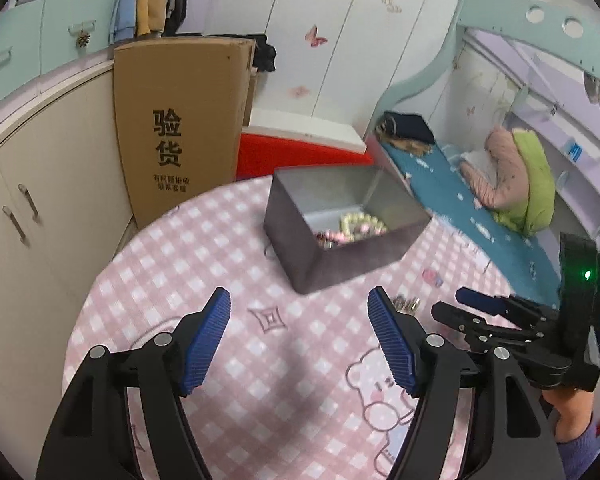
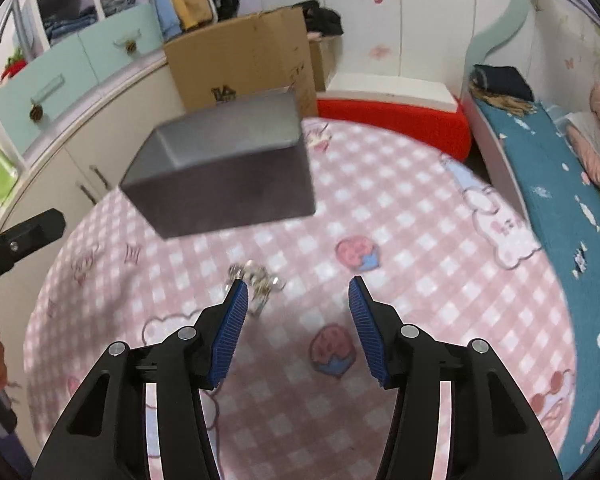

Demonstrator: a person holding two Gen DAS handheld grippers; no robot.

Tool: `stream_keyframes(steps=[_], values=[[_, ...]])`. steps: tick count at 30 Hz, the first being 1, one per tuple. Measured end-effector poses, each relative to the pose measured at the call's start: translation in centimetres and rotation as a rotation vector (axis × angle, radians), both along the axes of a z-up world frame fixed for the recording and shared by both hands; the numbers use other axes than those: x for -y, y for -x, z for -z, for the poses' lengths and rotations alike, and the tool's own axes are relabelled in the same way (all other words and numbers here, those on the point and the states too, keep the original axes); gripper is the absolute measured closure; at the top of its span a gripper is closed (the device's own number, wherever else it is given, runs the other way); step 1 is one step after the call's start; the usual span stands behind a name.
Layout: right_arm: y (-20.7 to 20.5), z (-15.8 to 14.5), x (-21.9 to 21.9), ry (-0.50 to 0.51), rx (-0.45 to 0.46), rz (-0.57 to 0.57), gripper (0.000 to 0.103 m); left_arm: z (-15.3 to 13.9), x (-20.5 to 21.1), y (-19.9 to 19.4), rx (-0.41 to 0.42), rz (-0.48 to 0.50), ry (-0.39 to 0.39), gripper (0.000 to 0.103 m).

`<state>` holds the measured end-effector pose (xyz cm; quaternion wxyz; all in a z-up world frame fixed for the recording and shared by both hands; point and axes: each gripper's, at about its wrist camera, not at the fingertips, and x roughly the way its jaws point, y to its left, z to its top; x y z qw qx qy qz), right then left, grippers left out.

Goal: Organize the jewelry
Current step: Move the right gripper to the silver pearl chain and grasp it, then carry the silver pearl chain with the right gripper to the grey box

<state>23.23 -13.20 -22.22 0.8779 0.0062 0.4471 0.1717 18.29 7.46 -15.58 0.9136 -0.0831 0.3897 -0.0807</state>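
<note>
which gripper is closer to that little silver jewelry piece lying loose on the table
Right. The right gripper hovers open with the silver jewelry piece just beyond its left fingertip. The left gripper is off to the side, empty, nearer the gray box.

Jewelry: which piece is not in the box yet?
The silvery piece lies on the pink tablecloth beside the right gripper; the beaded bracelets lie inside the grey box.

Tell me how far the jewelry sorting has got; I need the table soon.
Partly done: beaded bracelets already lie in the grey box. In hand: nothing; left gripper and right gripper are open and empty. Left: the silvery jewelry piece on the tablecloth.
</note>
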Motion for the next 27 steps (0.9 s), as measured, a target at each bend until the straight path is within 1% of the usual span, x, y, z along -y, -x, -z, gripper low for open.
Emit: stream_keyframes(steps=[2, 8, 12, 13, 14, 16, 18, 20, 24, 27], values=[[0.0, 0.4, -0.3, 0.010, -0.003, -0.007, 0.052, 0.6, -0.1, 0.1, -0.008, -0.010, -0.008, 0.034], [-0.8, 1.5, -0.9, 0.007, -0.015, -0.018, 0.052, 1.7, -2.2, 0.1, -0.035, -0.072, 0.017, 0.034], [-1.3, 1.6, -1.3, 0.003, -0.002, -0.019, 0.052, 2.1, -2.4, 0.1, -0.043, -0.069, 0.020, 0.034], [-1.4, 1.5, -1.5, 0.006, 0.003, -0.023, 0.054, 2.2, -2.3, 0.0, -0.047, -0.065, 0.018, 0.034], [-1.5, 1.5, -1.6, 0.003, 0.006, -0.034, 0.064, 2.3, -2.2, 0.0, -0.050, -0.064, 0.020, 0.034], [-1.6, 1.6, -2.0, 0.039, 0.008, -0.048, 0.074, 2.3, -2.1, -0.1, -0.052, -0.056, 0.031, 0.034], [-1.6, 1.5, -2.5, 0.077, 0.021, -0.061, 0.077, 2.4, -2.0, -0.3, -0.057, -0.053, 0.039, 0.034], [-1.6, 1.5, -2.6, 0.077, 0.025, -0.068, 0.083, 2.4, -2.0, -0.4, -0.058, -0.051, 0.046, 0.034], [-1.2, 1.3, -2.2, 0.068, 0.036, -0.068, 0.085, 1.6, -2.1, -0.6, -0.049, -0.044, 0.073, 0.034], [-0.7, 0.7, -0.6, 0.024, 0.039, -0.052, 0.085, 0.6, -2.2, -0.8, -0.030, -0.035, 0.096, 0.034]])
